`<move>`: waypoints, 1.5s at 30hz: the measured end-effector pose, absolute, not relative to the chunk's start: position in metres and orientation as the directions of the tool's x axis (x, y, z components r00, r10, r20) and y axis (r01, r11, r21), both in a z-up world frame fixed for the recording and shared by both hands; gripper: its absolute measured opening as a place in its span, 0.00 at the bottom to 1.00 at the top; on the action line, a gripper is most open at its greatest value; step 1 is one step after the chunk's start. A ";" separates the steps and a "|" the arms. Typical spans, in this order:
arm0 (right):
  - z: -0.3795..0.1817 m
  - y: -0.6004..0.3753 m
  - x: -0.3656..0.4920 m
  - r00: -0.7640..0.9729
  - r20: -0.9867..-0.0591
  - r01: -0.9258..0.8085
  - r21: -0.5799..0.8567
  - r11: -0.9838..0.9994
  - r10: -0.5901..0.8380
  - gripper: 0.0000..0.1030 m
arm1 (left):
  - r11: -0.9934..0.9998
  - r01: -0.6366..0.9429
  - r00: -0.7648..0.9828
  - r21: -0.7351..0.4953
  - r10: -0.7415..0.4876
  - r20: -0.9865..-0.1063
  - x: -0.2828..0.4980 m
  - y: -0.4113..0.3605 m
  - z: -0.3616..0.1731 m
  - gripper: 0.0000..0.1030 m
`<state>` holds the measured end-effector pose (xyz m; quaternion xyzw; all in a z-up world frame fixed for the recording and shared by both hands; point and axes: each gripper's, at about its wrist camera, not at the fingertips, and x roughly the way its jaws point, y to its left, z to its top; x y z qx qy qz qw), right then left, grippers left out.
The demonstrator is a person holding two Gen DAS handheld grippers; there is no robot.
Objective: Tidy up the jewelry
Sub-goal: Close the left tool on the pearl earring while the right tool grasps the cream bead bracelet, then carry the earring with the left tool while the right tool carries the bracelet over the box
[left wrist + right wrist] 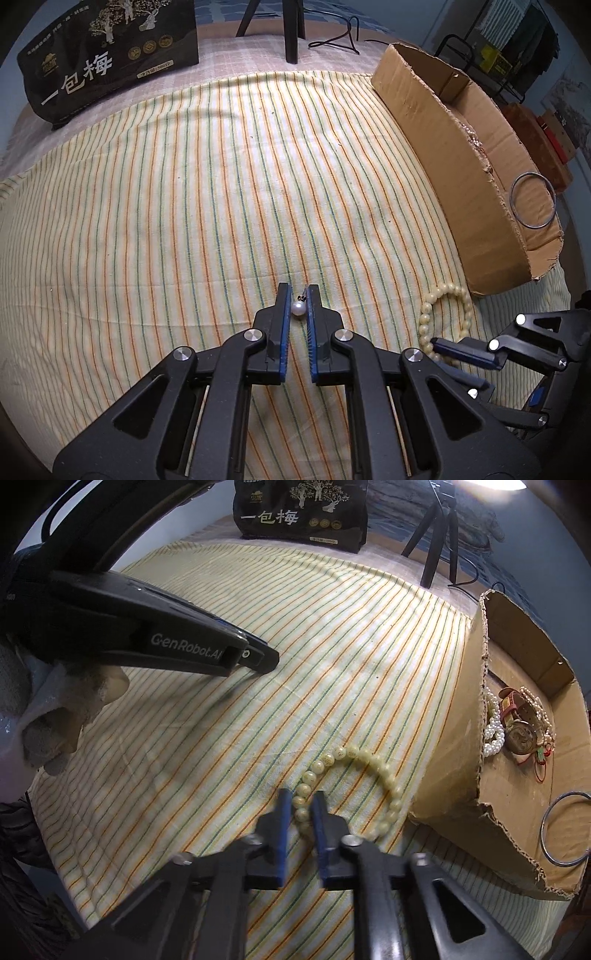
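Note:
My left gripper [298, 291] is shut on a small pearl earring [298, 307], which sits between the blue pads above the striped cloth. My right gripper [301, 801] is closed around the beads of a pale yellow bead bracelet [369, 760] that lies on the cloth beside the cardboard box [443, 746]. The bracelet also shows in the left wrist view [448, 295], with the right gripper [439, 343] on it. The box [436, 155] holds a silver bangle [533, 199], white pearl strands [493, 727] and a watch [519, 734].
A yellow striped cloth [184, 203] covers the table. A black printed bag [107, 55] stands at the far edge. Black tripod legs [291, 29] and a cable [340, 40] are behind the cloth. The left gripper's body [147, 635] crosses the right wrist view.

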<state>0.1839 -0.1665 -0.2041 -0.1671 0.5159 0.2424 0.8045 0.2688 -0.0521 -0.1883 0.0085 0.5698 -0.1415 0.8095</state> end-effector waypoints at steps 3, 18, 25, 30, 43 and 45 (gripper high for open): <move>-0.201 -0.166 0.182 0.358 -0.906 -0.554 -0.014 0.832 0.224 0.05 | 0.963 0.231 0.322 -0.141 -0.212 -0.923 0.267 -0.049 -0.185 0.06; -0.122 -0.174 0.175 0.463 -0.805 -0.535 0.079 0.841 0.370 0.04 | 0.959 0.161 0.414 -0.233 -0.280 -0.866 0.260 -0.020 -0.138 0.06; -0.092 -0.192 0.179 0.523 -0.762 -0.503 0.086 0.860 0.382 0.04 | 0.948 0.169 0.450 -0.269 -0.317 -0.834 0.260 -0.024 -0.115 0.06; -0.073 -0.221 0.182 0.571 -0.728 -0.452 0.106 0.886 0.379 0.04 | 0.938 0.186 0.475 -0.292 -0.346 -0.809 0.266 -0.034 -0.098 0.06; -0.067 -0.291 0.186 0.618 -0.721 -0.339 0.114 0.934 0.313 0.04 | 0.916 0.269 0.503 -0.297 -0.397 -0.768 0.296 -0.096 -0.076 0.06; -0.067 -0.297 0.186 0.620 -0.722 -0.331 0.114 0.937 0.307 0.04 | 0.914 0.277 0.504 -0.295 -0.400 -0.766 0.301 -0.104 -0.076 0.06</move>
